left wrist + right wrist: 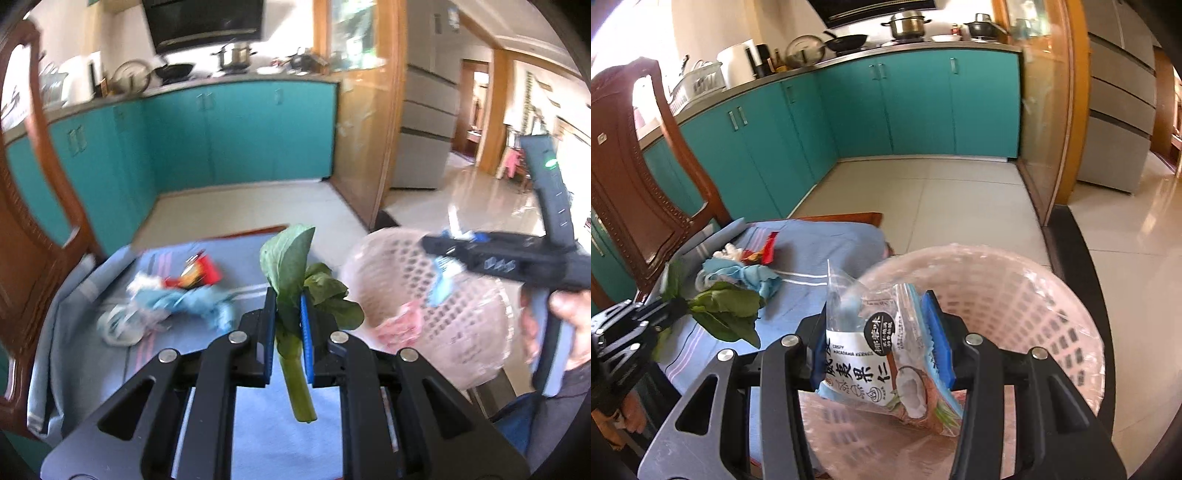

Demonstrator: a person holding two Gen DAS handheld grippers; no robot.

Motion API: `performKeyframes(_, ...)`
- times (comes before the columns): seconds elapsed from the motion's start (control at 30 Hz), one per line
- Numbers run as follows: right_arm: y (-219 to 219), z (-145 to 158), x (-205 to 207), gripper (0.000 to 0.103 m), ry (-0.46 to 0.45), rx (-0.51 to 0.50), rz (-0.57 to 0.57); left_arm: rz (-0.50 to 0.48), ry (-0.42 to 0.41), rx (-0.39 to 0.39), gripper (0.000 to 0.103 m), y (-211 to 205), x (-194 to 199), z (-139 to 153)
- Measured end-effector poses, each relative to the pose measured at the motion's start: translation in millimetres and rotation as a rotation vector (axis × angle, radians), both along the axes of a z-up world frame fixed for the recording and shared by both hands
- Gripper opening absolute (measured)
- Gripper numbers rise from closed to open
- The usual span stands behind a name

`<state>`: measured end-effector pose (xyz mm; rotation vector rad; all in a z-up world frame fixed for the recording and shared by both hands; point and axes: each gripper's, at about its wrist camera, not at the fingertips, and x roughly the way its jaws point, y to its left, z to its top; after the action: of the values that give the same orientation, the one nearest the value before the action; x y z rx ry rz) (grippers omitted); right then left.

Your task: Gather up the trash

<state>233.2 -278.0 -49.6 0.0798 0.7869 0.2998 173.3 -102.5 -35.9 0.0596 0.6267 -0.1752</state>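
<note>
The surface (812, 254), draped in a blue striped cloth (92, 332), fills the lower part of both views, with a carved wooden chair (631, 177) at its far left edge. At its right edge is a pink perforated basket (1027, 291) lined with clear plastic. The right tool (879, 332) tilts downward over the basket's near rim, its jaws closed on a macadamia snack bag (882, 373) that hangs above the basket opening. In the left wrist view a hand (565, 306) grips that tool's handle, the tool lying sideways over the basket. The left tool (288, 325) also angles downward above the cloth, jaws nearly together, pinching a leafy green vegetable (291, 280) by its stem, leaves up. Farther back on the cloth lies a small heap: crumpled blue tissue (757, 277), a red wrapper (199, 273), white scraps (118, 325).
</note>
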Motion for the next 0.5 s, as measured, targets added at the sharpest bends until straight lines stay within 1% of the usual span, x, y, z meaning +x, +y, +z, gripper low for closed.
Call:
performKeyframes(0.13,-14,0,-4,0.046,-0.005,0.006,-0.038,-0.070,-0.044,0.016,0.014,-37,0,15)
performKeyframes(0.23,-27,1,-8,0.046,-0.012,0.004,-0.076,-0.117,-0.067,0.039,0.014,-63,0,18)
performKeyframes(0.3,-34,1,-10,0.046,-0.013,0.002,-0.097,-0.143,-0.071,0.047,0.014,-74,1,16)
performKeyframes(0.43,-45,-3,-13,0.046,-0.003,-0.003,-0.123,-0.194,-0.048,0.048,0.014,-95,8,3)
performKeyframes(0.5,-51,-8,-12,0.046,0.012,-0.005,-0.136,-0.183,-0.037,0.046,0.014,-94,14,-2)
